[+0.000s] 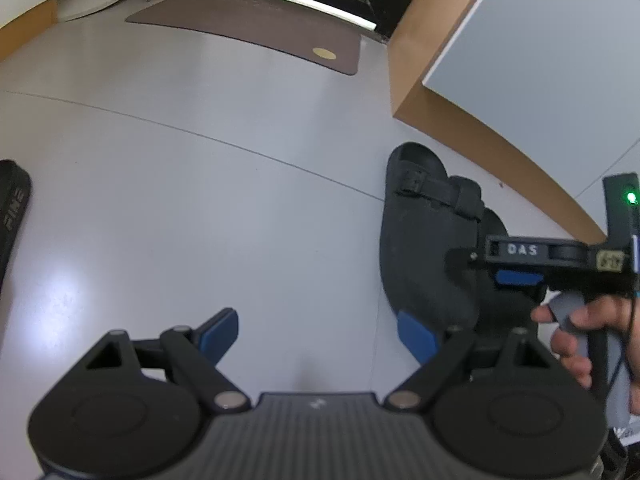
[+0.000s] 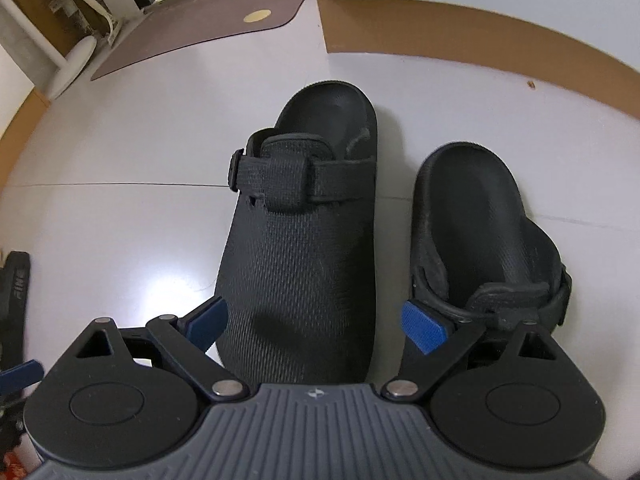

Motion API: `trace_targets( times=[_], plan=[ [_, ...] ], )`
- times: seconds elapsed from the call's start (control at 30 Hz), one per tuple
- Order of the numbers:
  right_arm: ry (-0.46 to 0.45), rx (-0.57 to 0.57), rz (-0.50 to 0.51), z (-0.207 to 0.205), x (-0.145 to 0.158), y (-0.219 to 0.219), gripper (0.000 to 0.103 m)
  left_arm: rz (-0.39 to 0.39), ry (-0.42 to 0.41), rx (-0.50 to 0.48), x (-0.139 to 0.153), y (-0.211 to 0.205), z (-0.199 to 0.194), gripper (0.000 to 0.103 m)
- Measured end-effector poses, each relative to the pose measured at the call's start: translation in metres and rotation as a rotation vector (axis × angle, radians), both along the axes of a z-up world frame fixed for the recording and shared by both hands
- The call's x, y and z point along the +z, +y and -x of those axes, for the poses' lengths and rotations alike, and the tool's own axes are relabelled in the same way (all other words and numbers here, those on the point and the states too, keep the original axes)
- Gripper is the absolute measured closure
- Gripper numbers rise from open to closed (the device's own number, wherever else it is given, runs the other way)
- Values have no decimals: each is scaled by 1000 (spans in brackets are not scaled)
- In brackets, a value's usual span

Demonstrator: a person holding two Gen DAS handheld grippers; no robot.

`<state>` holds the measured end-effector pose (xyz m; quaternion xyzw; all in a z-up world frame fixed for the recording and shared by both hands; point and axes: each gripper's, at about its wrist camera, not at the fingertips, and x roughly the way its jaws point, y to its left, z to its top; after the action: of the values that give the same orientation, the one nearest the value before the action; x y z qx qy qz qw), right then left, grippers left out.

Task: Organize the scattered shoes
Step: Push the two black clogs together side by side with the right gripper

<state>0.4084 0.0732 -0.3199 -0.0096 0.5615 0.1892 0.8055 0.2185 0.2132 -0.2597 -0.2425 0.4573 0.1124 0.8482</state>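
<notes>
Black mesh clog [image 2: 298,256] is straddled untouched on the floor by the spread right gripper [image 2: 316,326], so its twin [image 2: 480,232] just beside could be nudged askew, while the left gripper [image 1: 318,334] is held spread and empty.

— Left gripper [image 1: 316,334]?
— Pitched steeply downward, blue pads spread wide, nothing between them.
— Right gripper [image 2: 316,326]?
— Also pitched steeply down, jaws wide apart, pads pressing on nothing.
— Hands?
— Right hand [image 1: 582,346] visible at the far right, fingers wrapped round that gripper's grey handle.
</notes>
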Motion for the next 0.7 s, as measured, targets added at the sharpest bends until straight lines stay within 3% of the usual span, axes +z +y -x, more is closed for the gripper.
trace_targets(
  times=[0.13,0.33,0.4,0.43,0.5,0.7],
  plan=[
    [-5,-16,-11,0,-2,4,6,15,20,24,-5,5,5,14],
    [-30,35,48,0,-13,11,2,15,17,34,-6,7,6,14],
    [-49,47,51,4,-14,11,7,23,17,30,-7,5,5,15],
    [-47,46,44,4,-15,11,14,27,18,26,-8,5,5,15],
    [7,3,-12,3,-14,6,22,30,16,25,-8,4,5,15],
    [30,-43,-28,11,-18,-4,22,42,1,42,-7,5,5,14]
  ],
)
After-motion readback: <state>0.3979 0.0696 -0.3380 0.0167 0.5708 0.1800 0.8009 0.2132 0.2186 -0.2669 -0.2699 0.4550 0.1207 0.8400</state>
